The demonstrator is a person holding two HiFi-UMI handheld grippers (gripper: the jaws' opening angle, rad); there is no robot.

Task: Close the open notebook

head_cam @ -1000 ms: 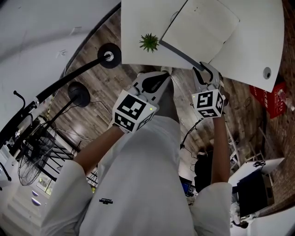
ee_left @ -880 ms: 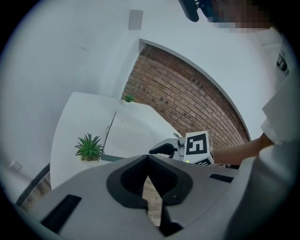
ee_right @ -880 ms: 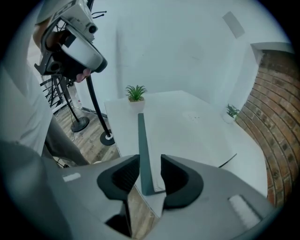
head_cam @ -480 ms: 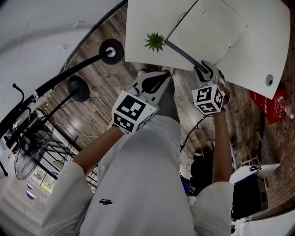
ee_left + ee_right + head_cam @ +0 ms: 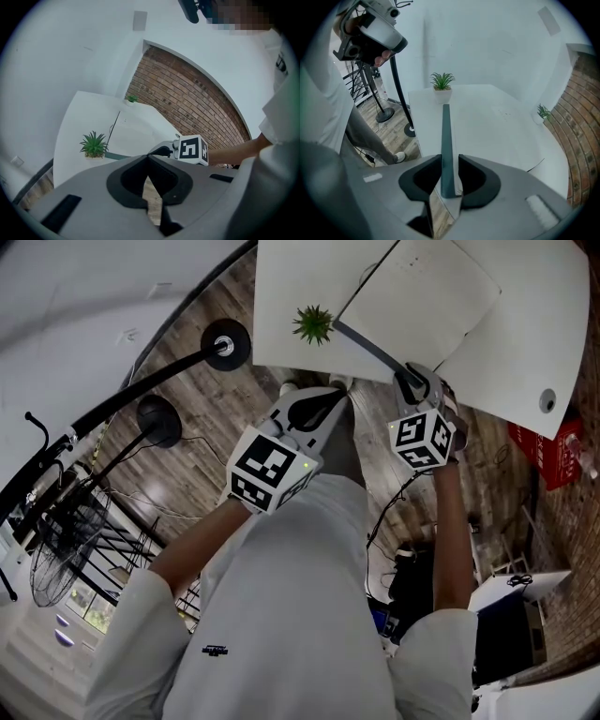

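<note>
The open notebook [image 5: 422,296] lies on the white table [image 5: 281,296], its pale page up. Its dark teal cover [image 5: 370,348] runs as a thin strip towards the table's near edge. My right gripper [image 5: 412,381] sits at that strip's near end. In the right gripper view the cover [image 5: 446,136] stands edge-on between the jaws of the right gripper [image 5: 450,159]. It lies against the left jaw, with a slim gap at the other, and the jaws are closing. My left gripper [image 5: 328,395] hangs just off the table edge, tips together, with nothing in it [image 5: 148,156].
A small potted plant [image 5: 314,324] stands on the table left of the notebook. A second plant [image 5: 132,99] stands at the far end by the brick wall [image 5: 187,103]. Two round stand bases [image 5: 225,345] rest on the wooden floor. A red box [image 5: 553,442] lies at the right.
The right gripper has sunk a little and rolled slightly at the cover's near end. The left gripper has kept still. The notebook lies as before.
</note>
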